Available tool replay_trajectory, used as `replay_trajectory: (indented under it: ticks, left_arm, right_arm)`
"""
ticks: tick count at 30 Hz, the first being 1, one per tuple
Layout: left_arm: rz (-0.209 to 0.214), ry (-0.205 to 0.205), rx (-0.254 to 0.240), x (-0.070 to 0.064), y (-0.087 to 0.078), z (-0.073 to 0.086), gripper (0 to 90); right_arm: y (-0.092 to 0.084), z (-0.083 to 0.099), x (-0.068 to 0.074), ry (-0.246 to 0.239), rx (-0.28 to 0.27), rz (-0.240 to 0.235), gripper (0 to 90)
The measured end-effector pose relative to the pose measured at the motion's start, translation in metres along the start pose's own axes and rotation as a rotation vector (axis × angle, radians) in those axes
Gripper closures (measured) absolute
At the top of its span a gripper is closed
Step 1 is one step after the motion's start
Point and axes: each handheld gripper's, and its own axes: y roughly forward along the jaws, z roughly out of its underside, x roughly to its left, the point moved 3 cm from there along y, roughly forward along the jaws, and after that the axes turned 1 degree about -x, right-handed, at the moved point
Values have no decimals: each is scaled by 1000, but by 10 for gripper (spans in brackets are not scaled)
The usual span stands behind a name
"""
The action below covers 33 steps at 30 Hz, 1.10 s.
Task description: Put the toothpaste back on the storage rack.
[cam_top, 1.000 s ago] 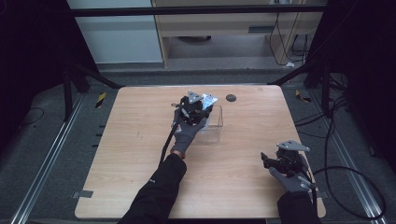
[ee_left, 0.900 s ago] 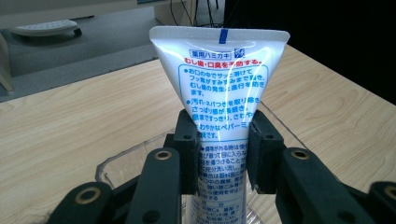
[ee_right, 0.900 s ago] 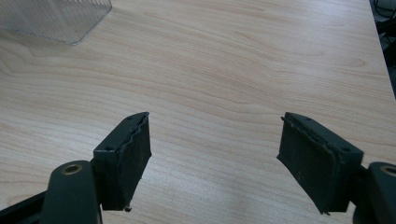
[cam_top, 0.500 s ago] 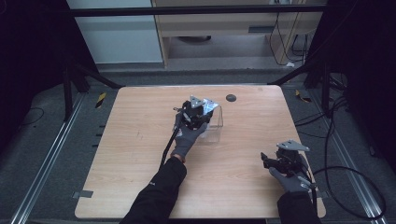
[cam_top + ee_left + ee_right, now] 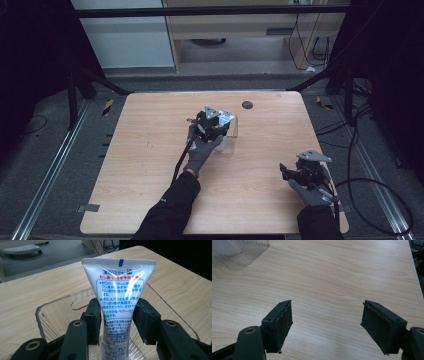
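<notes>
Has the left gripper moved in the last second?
Yes. In the high view the left gripper, shut on the toothpaste tube, has shifted slightly toward the table's right edge, closer to the dark round disc, over the clear container.

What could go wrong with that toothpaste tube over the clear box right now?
The left gripper pinches the tube at its soft middle, so it might slip or tilt on release. The clear box looks light; a nudge could slide it. The right gripper rests open, away from the box, so nothing steadies it.
</notes>
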Motion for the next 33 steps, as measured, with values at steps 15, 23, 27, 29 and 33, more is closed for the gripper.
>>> replay_trajectory:
  ticks: [15, 23, 27, 29, 33]
  left_arm:
    - [75, 21, -62, 5, -45, -6, 388]
    - [48, 43, -65, 12, -88, 4, 374]
    - [41, 56, -38, 15, -107, 17, 364]
    - [46, 60, -19, 18, -114, 24, 363]
    - [24, 70, 22, 25, -128, 46, 357]
  right_arm:
    - [-1, 0, -1, 0, -6, 9, 236]
    - [0, 1, 0, 0, -15, 16, 235]
    - [-1, 2, 0, -3, -18, 20, 232]
    - [-1, 2, 1, -4, -28, 21, 233]
    - [0, 4, 3, -13, -25, 21, 235]
